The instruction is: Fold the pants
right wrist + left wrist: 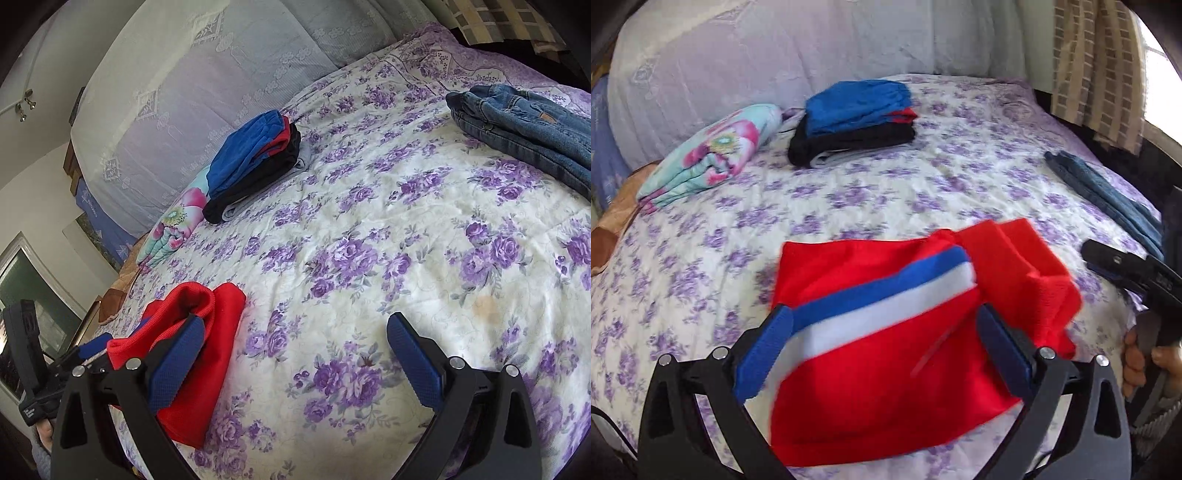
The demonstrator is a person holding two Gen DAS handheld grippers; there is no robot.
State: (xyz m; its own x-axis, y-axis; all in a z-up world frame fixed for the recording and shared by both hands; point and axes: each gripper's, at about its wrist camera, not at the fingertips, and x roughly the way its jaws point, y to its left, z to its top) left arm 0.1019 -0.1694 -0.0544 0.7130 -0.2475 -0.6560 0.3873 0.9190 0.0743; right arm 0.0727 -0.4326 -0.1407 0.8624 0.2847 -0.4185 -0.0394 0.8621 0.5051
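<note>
- Left wrist view: left claw [886,354] is wide open, fingers either side of the red pants [886,369], nothing pinched. The cloth looks blurred, so whether it has fully settled on the bed [923,184] is hard to call.
- Pants sit at the near edge of the bed, straight under the left claw, already bunched into a short packet. Blue and white side stripe [879,295] runs diagonally, low at the left finger, rising toward upper right. I read that as the long axis, along the leg.
- A loose red flap [1027,273] spills past the right finger, toward the right claw [1115,266], which enters from the right edge with a hand [1137,362] on its grip.
- Far side: stack [857,122] of folded clothes, floral bundle [713,155] to its left, jeans [1108,192] off to the right, all well apart from the pants.
- Right wrist view: right claw [295,362] is open too, empty, over bare bedspread. Pants [192,350] lie partly behind its left finger, at lower left. Ribbed cuff or waistband [192,299] humps up, pointing away toward the stack [255,166].
- Jeans [524,129] upper right; left claw [88,354] just visible at the left edge.
- Step in hand, my read: release done, next is squaring the packet.
- To do it well: tuck the loose flap back over the body, keep edges aligned with the stripe, press flat before lifting.
- Pinch through all layers at the fold, not the top ply.
</note>
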